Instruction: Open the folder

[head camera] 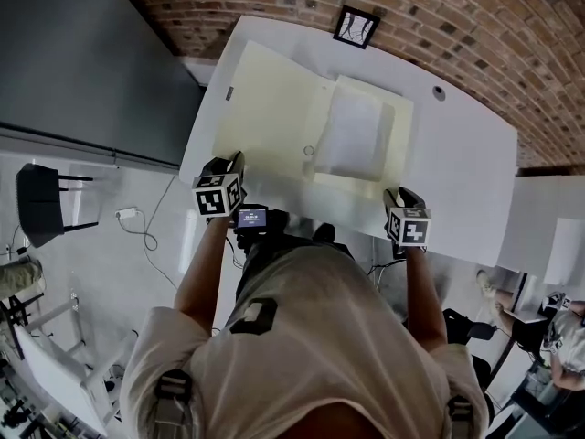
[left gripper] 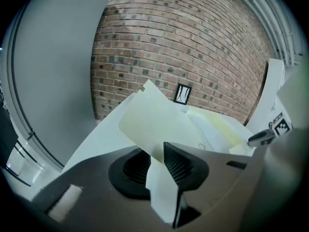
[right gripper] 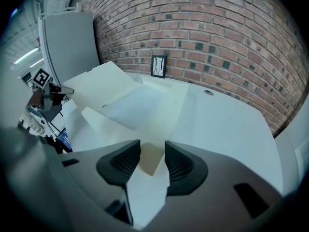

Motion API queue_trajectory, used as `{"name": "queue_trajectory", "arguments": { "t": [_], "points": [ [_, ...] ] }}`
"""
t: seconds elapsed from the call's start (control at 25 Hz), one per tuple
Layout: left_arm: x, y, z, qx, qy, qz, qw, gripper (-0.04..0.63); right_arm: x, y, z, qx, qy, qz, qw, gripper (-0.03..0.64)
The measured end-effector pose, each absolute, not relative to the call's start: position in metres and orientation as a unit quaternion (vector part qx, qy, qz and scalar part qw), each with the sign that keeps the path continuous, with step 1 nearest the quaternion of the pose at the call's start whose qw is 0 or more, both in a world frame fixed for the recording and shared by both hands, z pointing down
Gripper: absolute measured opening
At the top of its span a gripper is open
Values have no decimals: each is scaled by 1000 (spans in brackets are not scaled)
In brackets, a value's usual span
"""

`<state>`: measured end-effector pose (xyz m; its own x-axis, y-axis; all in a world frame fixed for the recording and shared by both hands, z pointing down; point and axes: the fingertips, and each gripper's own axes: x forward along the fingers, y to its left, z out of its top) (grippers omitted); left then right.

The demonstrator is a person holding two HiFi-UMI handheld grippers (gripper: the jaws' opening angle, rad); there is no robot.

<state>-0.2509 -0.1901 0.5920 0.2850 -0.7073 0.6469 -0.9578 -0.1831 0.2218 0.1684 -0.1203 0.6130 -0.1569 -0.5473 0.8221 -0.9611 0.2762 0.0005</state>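
A pale yellow folder (head camera: 274, 117) lies spread open on the white table (head camera: 466, 163). Its inner pocket holds a white sheet (head camera: 349, 135). My left gripper (head camera: 228, 167) is at the near corner of the left cover (left gripper: 149, 120), which bows up off the table. That corner runs between the parted jaws of the left gripper (left gripper: 157, 153), close to the right pad, with a gap to the left pad. My right gripper (head camera: 395, 198) is at the folder's near right corner. In the right gripper view that corner (right gripper: 150, 159) lies between the right gripper's (right gripper: 152, 151) widely parted jaws.
A small framed card (head camera: 356, 26) leans on the brick wall at the table's back edge, with a small round fitting (head camera: 439, 92) to its right. A grey panel (head camera: 82, 53) stands left of the table. A chair (head camera: 41, 204) and a cable (head camera: 146, 231) are on the floor.
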Motion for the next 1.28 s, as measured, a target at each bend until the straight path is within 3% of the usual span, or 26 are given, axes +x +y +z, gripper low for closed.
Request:
{"name": "queue_trajectory", "arguments": {
  "t": [0.24,0.92,1.28],
  "points": [
    [-260,-192,600,728,-573,219,305,117,167,-121,612,541,-704,276,369,143],
    [-307,-184,635,665,-606,329,285,346,164,-120,608,557,-683,268,389,104],
    [-310,-190,644,689,-561,410,208,347,157,-120,611,566,-679,253,392,80]
  ]
}}
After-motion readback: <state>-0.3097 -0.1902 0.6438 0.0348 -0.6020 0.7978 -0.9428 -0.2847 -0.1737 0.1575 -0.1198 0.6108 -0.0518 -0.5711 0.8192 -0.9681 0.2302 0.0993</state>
